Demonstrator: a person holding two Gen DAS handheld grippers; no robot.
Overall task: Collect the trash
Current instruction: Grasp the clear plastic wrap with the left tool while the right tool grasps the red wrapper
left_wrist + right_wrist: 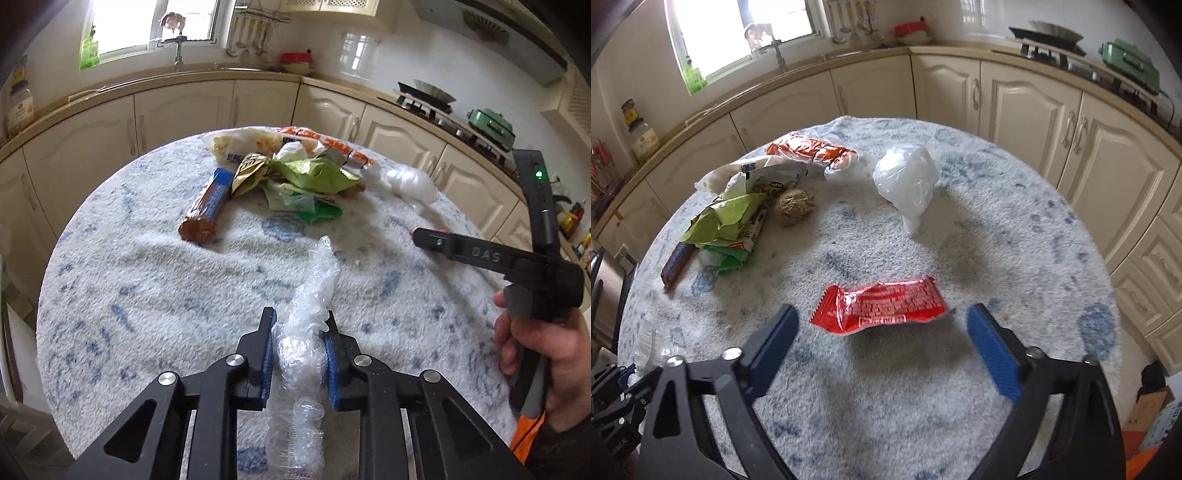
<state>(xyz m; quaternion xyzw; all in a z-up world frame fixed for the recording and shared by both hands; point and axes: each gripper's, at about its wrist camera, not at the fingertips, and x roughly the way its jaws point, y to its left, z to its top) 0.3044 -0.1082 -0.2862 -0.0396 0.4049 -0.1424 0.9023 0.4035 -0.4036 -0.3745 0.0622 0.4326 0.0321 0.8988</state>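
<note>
Trash is scattered on a round table covered in white-and-blue pile. A crumpled clear film lies near the front edge and is pinched between the blue pads of the left tool, jaws pressed onto it; its far end trails up over the cloth. A red wrapper lies flat just ahead of the right tool, whose jaws are spread wide either side of it, pads not touching. A white bag is seen upright past the red wrapper, well apart from it, with bare cloth all round. A pile of green, gold and orange wrappers is bunched toward the far left edge in the right view, a brown-blue bar beside it and a fibre ball at its right. Open cloth is left in the middle and on the right side. Cream cabinets curve round behind the table. The right hand is seen on its handle at the right rim of the left view.
</note>
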